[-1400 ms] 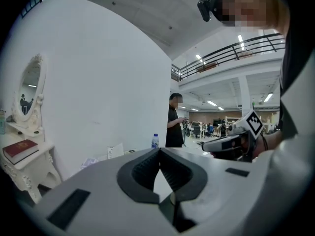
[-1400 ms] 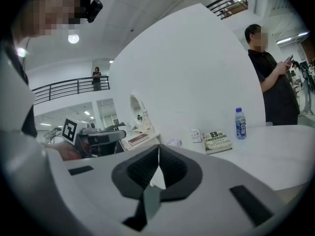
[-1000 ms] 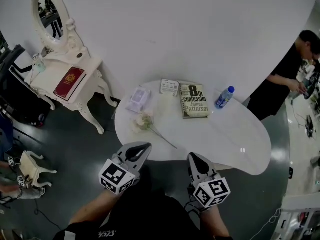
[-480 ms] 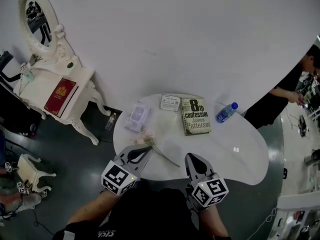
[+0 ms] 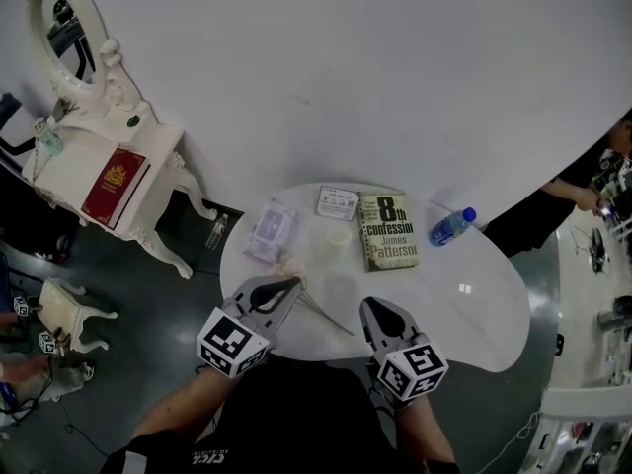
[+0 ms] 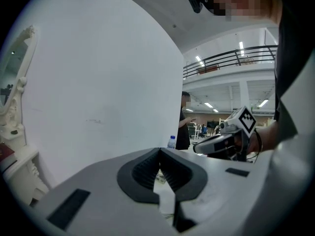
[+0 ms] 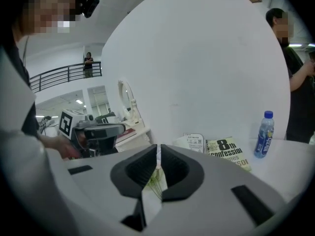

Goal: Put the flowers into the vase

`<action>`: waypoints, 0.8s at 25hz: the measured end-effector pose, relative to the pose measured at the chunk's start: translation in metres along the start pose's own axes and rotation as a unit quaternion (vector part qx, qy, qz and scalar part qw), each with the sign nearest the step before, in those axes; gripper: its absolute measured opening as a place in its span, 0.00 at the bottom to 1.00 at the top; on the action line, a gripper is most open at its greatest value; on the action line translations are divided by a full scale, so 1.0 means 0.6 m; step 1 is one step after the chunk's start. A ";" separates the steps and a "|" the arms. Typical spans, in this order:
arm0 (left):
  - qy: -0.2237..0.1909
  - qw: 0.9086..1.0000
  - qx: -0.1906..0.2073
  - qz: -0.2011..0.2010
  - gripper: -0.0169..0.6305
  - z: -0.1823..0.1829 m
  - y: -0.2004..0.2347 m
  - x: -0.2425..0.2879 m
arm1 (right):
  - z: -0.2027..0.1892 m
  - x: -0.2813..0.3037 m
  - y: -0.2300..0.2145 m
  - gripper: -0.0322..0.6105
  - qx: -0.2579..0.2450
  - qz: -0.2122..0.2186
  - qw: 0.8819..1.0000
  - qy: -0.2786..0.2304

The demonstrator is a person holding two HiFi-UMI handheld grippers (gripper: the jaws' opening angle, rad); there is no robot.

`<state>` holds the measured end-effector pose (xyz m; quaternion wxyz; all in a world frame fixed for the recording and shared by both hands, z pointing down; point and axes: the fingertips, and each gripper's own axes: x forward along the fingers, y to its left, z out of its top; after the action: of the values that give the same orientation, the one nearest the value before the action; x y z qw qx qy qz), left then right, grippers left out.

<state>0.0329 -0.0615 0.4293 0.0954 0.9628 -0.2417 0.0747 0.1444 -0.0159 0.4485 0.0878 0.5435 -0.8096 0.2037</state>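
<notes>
Pale pink flowers (image 5: 288,265) lie on the white oval table (image 5: 474,309), their thin green stems (image 5: 331,319) running toward the near edge. A faint glassy vessel (image 5: 338,237) seems to stand between the tissue pack and the book; I cannot make it out clearly. My left gripper (image 5: 292,284) is shut and empty, its tip just beside the blooms. Over the near edge my right gripper (image 5: 369,307) is shut and empty, to the right of the stems. In the left gripper view the left gripper (image 6: 160,152) shows closed jaws. In the right gripper view the stems (image 7: 155,180) show beyond the shut right gripper (image 7: 158,147).
On the table lie a book (image 5: 386,231), a blue-capped bottle (image 5: 450,227), a tissue pack (image 5: 269,231) and a small card (image 5: 337,202). A white dressing table (image 5: 69,171) with a mirror and red book (image 5: 114,181) stands at the left. A person (image 5: 592,186) stands at the right edge.
Both grippers have moved forward over the table's near edge, still shut. The left tip now lies beside the flowers. The table and dressing table have shifted in the head view.
</notes>
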 end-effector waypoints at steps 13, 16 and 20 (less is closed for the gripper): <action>-0.007 0.998 -0.017 0.053 0.04 0.000 0.044 -0.003 | -0.059 0.078 0.020 0.09 -0.059 0.102 0.988 0.101; -0.007 0.998 -0.022 0.059 0.04 -0.004 0.048 -0.010 | -0.067 0.093 0.029 0.09 -0.065 0.114 0.985 0.113; -0.004 0.998 -0.024 0.066 0.04 -0.015 0.054 -0.016 | -0.084 0.115 0.035 0.10 -0.074 0.129 0.979 0.136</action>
<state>0.0080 -0.0832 0.4408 0.1124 0.9426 -0.3064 0.0709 0.0939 -0.0458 0.5142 0.2098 0.3933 -0.8665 0.2246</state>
